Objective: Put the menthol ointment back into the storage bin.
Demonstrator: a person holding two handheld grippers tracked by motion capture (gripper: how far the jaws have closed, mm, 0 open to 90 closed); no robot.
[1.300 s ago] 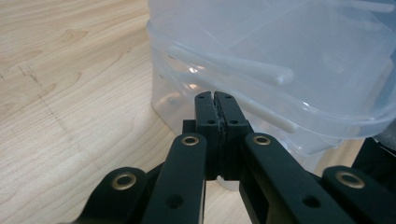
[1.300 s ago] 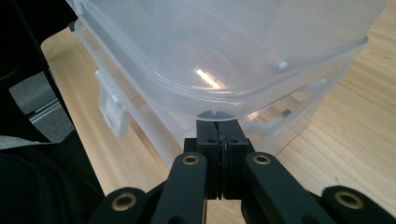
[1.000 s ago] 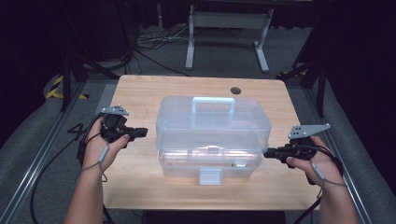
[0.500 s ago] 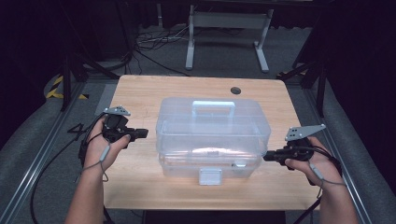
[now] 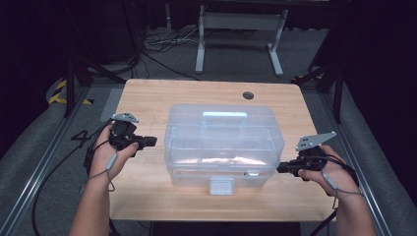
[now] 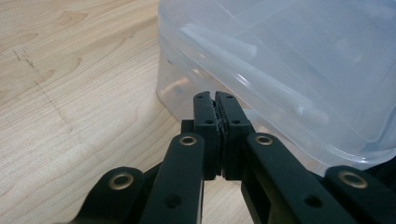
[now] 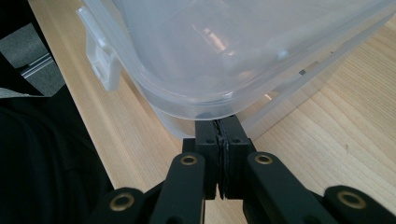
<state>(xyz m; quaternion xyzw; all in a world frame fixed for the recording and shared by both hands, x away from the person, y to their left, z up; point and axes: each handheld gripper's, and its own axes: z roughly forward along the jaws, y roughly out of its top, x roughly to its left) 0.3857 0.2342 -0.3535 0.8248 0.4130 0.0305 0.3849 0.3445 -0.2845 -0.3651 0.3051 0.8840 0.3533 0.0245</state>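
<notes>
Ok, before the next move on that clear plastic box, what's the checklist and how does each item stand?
1. Clear box flat on the table: ok.
2. Lid down on the box: ok, as far as the high view shows.
3. Front latch fastened: cannot tell.
4. Left claw shut and holding nothing: ok; it sits beside the box's left side, a little apart.
5. Right claw shut and holding nothing: ok; its tip is at the box's lower right corner, under the lid rim, but contact cannot be told.
6. Top handle lying free, nothing on it: ok.
</notes>
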